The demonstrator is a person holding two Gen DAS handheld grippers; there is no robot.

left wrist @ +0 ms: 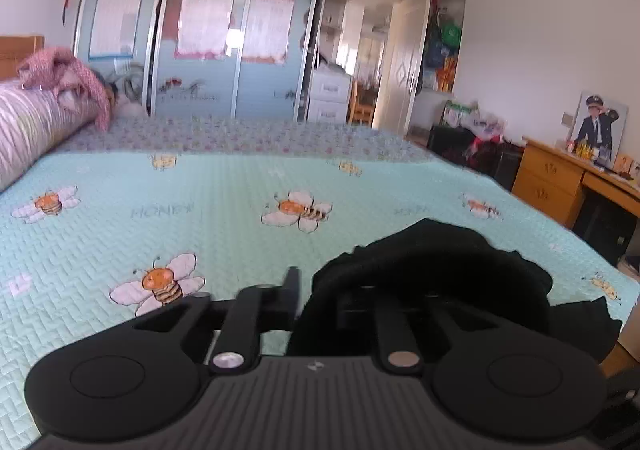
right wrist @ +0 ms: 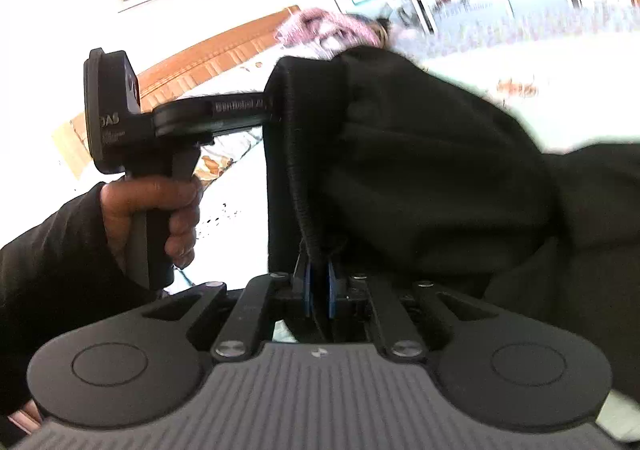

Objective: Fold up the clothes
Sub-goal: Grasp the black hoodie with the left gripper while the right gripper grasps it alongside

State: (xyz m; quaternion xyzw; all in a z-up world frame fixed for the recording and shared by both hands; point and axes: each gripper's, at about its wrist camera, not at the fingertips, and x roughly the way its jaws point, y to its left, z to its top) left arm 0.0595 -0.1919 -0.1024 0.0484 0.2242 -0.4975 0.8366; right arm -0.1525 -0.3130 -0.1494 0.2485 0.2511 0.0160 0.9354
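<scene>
A black garment (left wrist: 432,270) lies bunched on the mint bee-print bedspread (left wrist: 200,210), in front of my left gripper (left wrist: 324,282). Its left finger (left wrist: 291,290) stands bare and a little apart from the cloth, while the cloth drapes over and hides the right finger. In the right wrist view the garment (right wrist: 420,154) hangs lifted in a large fold. My right gripper (right wrist: 319,284) is shut on its ribbed hem, which runs between the blue pads (right wrist: 306,290). A hand (right wrist: 160,210) holds the left gripper (right wrist: 269,106), whose tips reach the garment's upper edge.
A striped bolster (left wrist: 28,130) with a pink garment (left wrist: 68,74) on it lies at the bed's left end. Sliding wardrobe doors (left wrist: 200,30) stand beyond the bed. A wooden desk (left wrist: 560,178) is on the right. A wooden headboard (right wrist: 224,54) shows behind the left gripper.
</scene>
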